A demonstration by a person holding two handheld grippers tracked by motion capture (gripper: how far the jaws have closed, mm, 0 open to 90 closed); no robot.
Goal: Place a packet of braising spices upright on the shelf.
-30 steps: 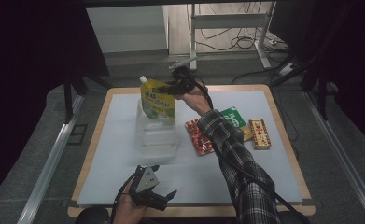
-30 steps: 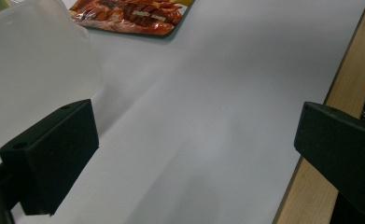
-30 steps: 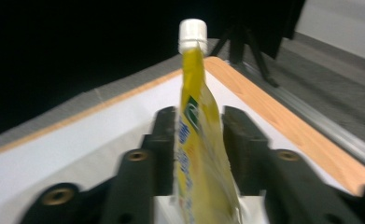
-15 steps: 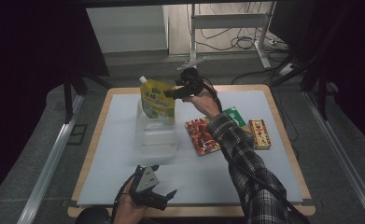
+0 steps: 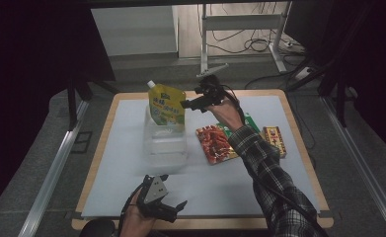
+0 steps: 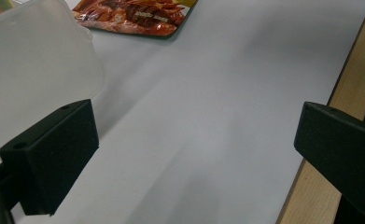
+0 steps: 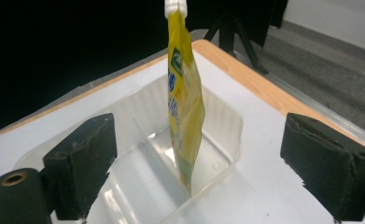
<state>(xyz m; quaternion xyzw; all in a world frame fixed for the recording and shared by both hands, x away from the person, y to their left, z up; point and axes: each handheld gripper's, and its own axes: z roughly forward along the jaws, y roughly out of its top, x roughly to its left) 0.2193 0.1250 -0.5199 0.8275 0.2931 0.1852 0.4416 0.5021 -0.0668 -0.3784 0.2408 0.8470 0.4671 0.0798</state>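
Evidently the right gripper has just been opening its jaws; they now stand wide with nothing between them, and the yellow spouted pouch stands free just beyond their tips. That pouch sits upright on edge inside the clear plastic tub, leaning at the tub's twelve o'clock end, white cap uppermost. I judge the first item placed and released. Left to pack, most likely: the red snack packet at three o'clock of the tub, the green packet and the small yellow-red box farther out. The left gripper rests at six o'clock, jaws wide apart and empty. The pouch is glossy, flat and flexible; the tub is thin, translucent and ribbed, with rounded corners, on a smooth pale mat edged by wood.
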